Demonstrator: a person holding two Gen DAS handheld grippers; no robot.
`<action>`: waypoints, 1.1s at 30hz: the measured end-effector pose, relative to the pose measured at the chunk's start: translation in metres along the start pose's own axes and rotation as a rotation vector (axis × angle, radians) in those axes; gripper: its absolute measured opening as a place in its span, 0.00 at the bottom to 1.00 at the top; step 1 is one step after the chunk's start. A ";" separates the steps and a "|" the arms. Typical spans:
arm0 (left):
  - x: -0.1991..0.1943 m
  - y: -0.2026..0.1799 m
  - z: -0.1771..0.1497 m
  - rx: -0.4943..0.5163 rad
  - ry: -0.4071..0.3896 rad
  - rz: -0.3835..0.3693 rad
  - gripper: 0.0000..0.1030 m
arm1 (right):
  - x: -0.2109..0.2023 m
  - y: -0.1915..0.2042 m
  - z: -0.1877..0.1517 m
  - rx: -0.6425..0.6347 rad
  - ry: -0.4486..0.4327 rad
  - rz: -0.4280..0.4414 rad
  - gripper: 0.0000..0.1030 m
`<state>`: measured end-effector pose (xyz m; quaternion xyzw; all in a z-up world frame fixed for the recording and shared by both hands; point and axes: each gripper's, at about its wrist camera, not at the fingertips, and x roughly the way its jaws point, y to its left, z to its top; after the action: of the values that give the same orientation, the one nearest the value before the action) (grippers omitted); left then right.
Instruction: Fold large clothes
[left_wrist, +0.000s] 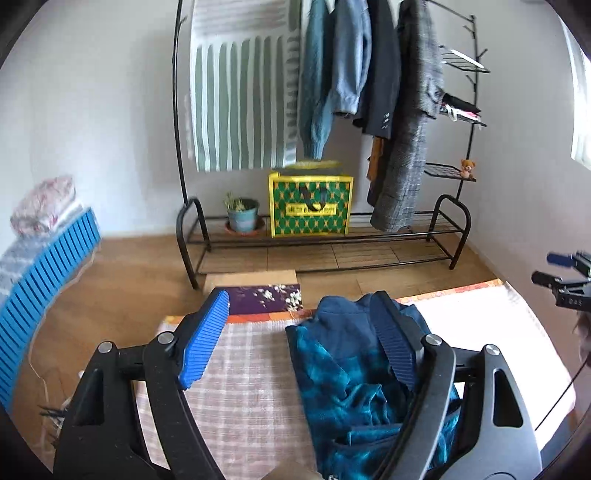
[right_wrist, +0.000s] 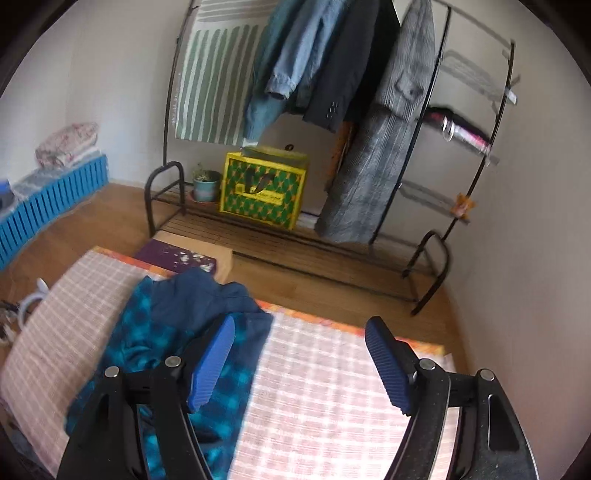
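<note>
A crumpled teal-and-navy plaid garment (left_wrist: 343, 373) (right_wrist: 173, 325) lies in a heap on a surface covered with a pink-and-white checked cloth (left_wrist: 240, 391) (right_wrist: 332, 398). My left gripper (left_wrist: 299, 299) hovers above the cloth, open, its right finger (left_wrist: 395, 343) over the heap and nothing pinched between the pads. My right gripper (right_wrist: 301, 325) is open too; its left finger (right_wrist: 212, 365) hangs over the garment's right edge, and bare cloth shows between the fingers. The right gripper's tip (left_wrist: 565, 280) shows at the far right of the left wrist view.
A black clothes rack (left_wrist: 325, 240) with hanging coats and a striped cloth stands at the wall, holding a yellow-green bag (left_wrist: 310, 206) and a potted plant (left_wrist: 242, 216). A purple floral box (left_wrist: 266, 295) lies beyond the cloth's far edge. A blue slatted crate (left_wrist: 48, 273) is at left.
</note>
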<state>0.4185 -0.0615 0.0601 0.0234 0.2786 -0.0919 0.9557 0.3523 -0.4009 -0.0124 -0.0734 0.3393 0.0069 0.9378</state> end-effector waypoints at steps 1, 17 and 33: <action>0.012 0.001 -0.001 0.006 0.011 -0.004 0.79 | 0.008 -0.004 -0.001 0.023 0.012 0.031 0.73; 0.245 -0.010 -0.046 0.023 0.338 -0.200 0.78 | 0.215 0.004 -0.019 0.114 0.175 0.247 0.63; 0.428 -0.022 -0.072 -0.068 0.578 -0.273 0.78 | 0.404 0.013 -0.021 0.183 0.346 0.365 0.62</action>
<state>0.7309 -0.1461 -0.2306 -0.0211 0.5422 -0.1993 0.8160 0.6493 -0.4056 -0.2875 0.0741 0.5014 0.1323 0.8518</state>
